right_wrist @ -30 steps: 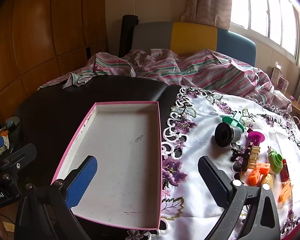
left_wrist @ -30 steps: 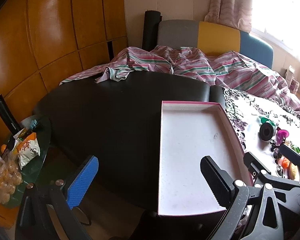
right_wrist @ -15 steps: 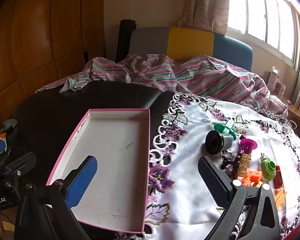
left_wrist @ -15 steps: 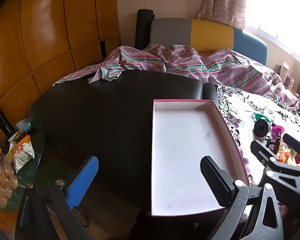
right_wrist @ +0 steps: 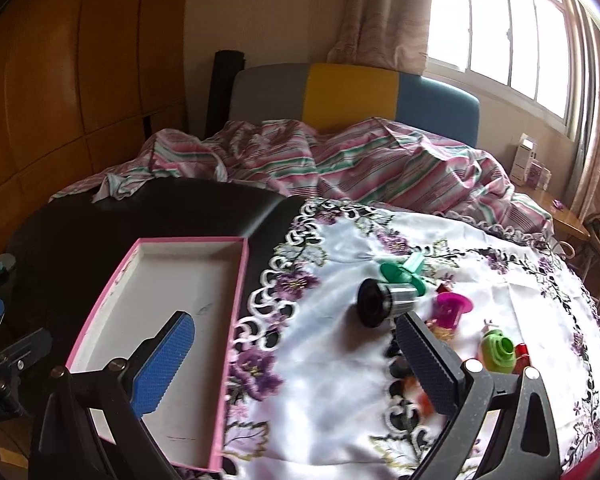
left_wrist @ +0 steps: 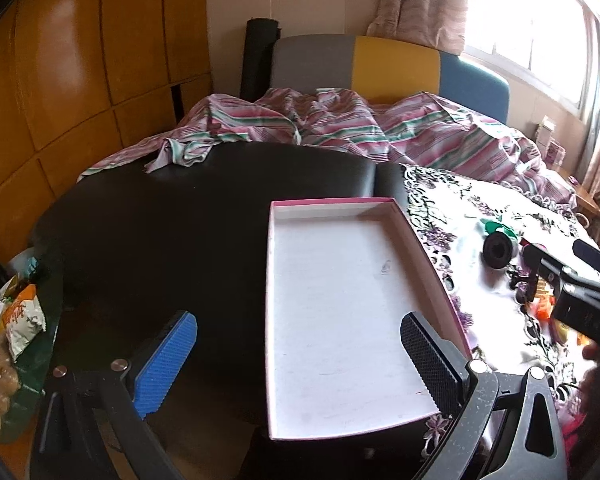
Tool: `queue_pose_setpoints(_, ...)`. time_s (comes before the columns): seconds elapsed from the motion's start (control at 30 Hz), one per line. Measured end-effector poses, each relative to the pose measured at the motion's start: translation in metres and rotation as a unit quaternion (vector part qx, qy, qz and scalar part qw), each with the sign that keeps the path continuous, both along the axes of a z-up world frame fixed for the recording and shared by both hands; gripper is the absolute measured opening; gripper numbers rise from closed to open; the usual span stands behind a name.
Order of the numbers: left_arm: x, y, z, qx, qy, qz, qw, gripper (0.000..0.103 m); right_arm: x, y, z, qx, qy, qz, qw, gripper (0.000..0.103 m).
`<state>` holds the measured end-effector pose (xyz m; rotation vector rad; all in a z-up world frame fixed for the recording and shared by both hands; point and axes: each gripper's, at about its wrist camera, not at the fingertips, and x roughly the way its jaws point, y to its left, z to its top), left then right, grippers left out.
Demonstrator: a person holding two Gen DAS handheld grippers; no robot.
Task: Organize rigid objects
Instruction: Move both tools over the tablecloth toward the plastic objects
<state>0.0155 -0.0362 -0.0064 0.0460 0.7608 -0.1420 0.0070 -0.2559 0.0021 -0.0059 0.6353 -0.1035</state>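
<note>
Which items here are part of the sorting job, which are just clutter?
Job: pink tray, black cylinder, green piece, magenta piece, green snail toy.

Clutter: striped blanket, snack bags, embroidered cloth.

Glossy wood panelling [left_wrist: 72, 80], a shiny white satin cloth [right_wrist: 340, 360] with embroidered edging, a matt cardboard tray [right_wrist: 240, 280], textured rubber gripper pads [right_wrist: 162, 364]

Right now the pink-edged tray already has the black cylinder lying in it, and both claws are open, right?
Not quite: the pink-edged tray holds nothing. The black cylinder lies outside it on the white embroidered cloth, as the right wrist view shows. Both claws, left and right, are open.
</note>
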Motion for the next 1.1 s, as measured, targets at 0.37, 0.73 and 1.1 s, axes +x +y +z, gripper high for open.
queue_pose_setpoints(0.37, 0.001, -0.019, -0.002, 0.009, 0.001, -0.04, 0.9991, 0.103, -0.004, -0.058, 0.012, 0.023, -0.009, -0.053, 0.998, 0.103)
queue_pose_setpoints(0.73, 0.018, -0.071, -0.015, -0.015, 0.06, -0.125, 0.9903, 0.103, -0.013, -0.213, -0.024, 0.152, 0.027, -0.213, 0.965, 0.103)
queue_pose_setpoints(1.1, 0.061, -0.176, -0.016, 0.038, 0.053, -0.233, 0.9703, 0.103, -0.024, -0.244, -0.045, 0.234, 0.032, -0.244, 0.941, 0.102)
